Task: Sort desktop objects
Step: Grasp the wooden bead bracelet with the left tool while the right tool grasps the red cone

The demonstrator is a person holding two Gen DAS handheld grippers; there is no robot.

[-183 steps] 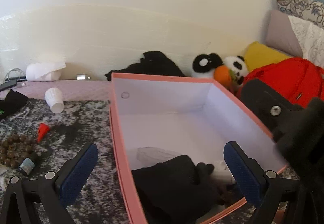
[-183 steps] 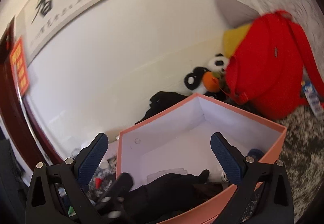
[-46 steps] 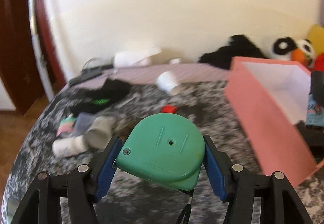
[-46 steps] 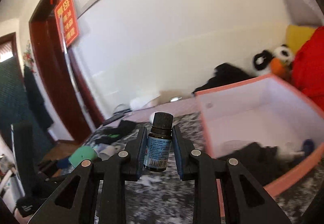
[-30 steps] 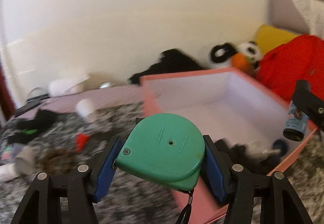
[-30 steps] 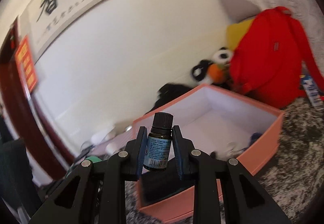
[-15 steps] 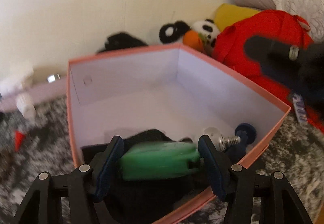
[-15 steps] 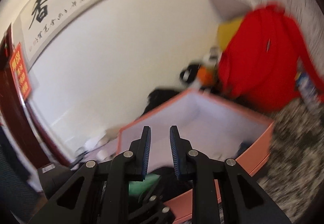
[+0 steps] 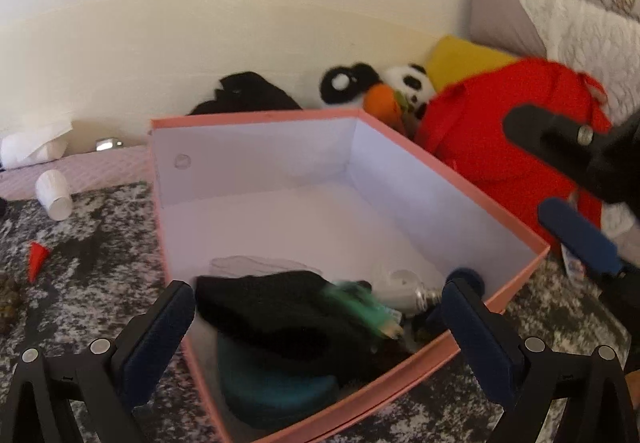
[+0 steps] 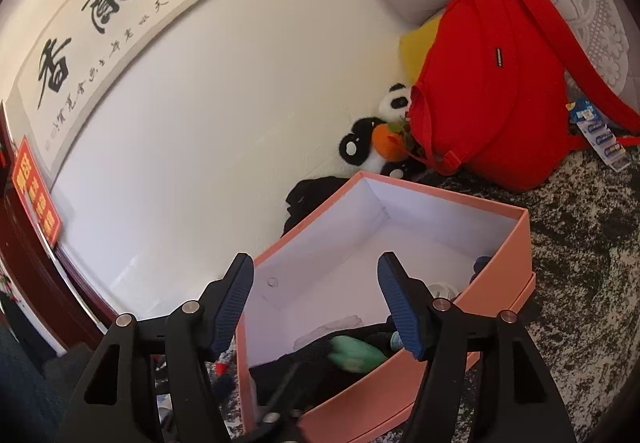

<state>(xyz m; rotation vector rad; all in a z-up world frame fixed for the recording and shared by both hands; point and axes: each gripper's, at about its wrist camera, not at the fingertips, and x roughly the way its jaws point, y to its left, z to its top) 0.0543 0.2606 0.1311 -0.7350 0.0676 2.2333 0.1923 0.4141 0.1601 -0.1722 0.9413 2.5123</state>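
Observation:
A pink box point(image 9: 256, 117) with a white inside stands on the marbled table point(image 9: 100, 267); it also shows in the right wrist view point(image 10: 516, 243). Inside lie a black cloth point(image 9: 280, 307), the green tape measure point(image 9: 360, 307), blurred, and a light bulb point(image 9: 404, 289). The tape measure also shows in the right wrist view point(image 10: 354, 353). My left gripper point(image 9: 320, 327) is open and empty over the box's near corner. My right gripper point(image 10: 316, 307) is open and empty above the box. The small bottle is hidden.
A red backpack point(image 10: 488, 83), a panda plush point(image 9: 376, 91) and pillows lie behind the box. Left of the box are a white paper cup point(image 9: 54, 191), a red cone point(image 9: 37, 255), beads point(image 9: 8, 299) and a tissue roll point(image 9: 28, 147).
Both grippers carried their objects to the box and opened. The green tape measure dropped from my left gripper onto the black cloth; the small bottle left my right gripper.

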